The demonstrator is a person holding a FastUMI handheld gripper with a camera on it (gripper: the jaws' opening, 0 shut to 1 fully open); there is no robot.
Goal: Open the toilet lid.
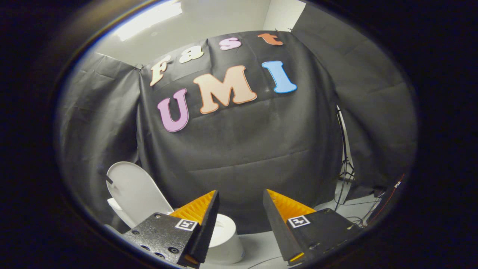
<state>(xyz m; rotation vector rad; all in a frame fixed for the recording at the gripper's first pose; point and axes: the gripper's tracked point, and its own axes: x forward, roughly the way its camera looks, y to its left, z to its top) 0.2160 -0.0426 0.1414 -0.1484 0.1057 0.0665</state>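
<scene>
A white toilet [224, 239] stands on the floor below and to the left of my fingers, partly hidden behind the left finger [194, 213]. Its lid [134, 190] stands raised, leaning back toward the black cloth wall. My gripper [241, 196] is open, with nothing between its fingers. It hovers above and to the right of the bowl, apart from the lid.
Black cloth covers the wall ahead and both sides. A light stand [345, 164] with cables stands at the right on the pale floor [261, 246]. A dark cased object [388, 194] lies at the far right.
</scene>
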